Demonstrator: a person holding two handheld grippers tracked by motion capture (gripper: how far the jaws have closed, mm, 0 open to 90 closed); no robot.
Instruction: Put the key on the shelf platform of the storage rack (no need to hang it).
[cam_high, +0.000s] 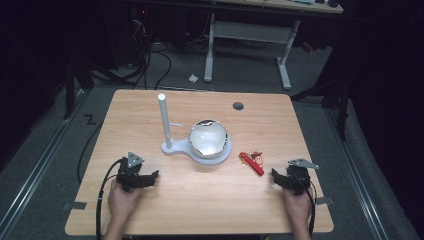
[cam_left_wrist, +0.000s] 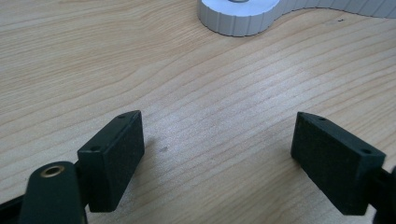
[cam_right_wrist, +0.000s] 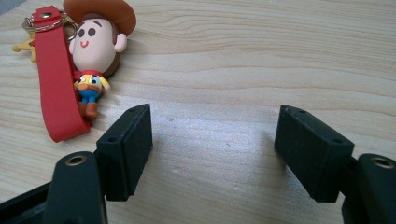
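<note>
A cowboy-figure keychain (cam_high: 252, 161) with a red strap lies flat on the wooden table, right of centre; the right gripper view shows the keychain (cam_right_wrist: 88, 60) just beyond and left of my jaws. My right gripper (cam_high: 276, 176) rests on the table to the keychain's right, open, and bare wood lies between the right gripper's (cam_right_wrist: 212, 149) pads. A white stand (cam_high: 175, 147) with an upright post and a shiny bowl (cam_high: 208, 138) on its base sits mid-table. My left gripper (cam_high: 150, 176) rests open near the front left, and the left gripper (cam_left_wrist: 217, 149) points toward the stand's ribbed base (cam_left_wrist: 238, 16).
The table (cam_high: 200, 200) has a round cable hole (cam_high: 238, 106) near its far edge. Past the far edge are a white-legged desk (cam_high: 250, 35) and cables on the floor. Bare wood lies between the two hands.
</note>
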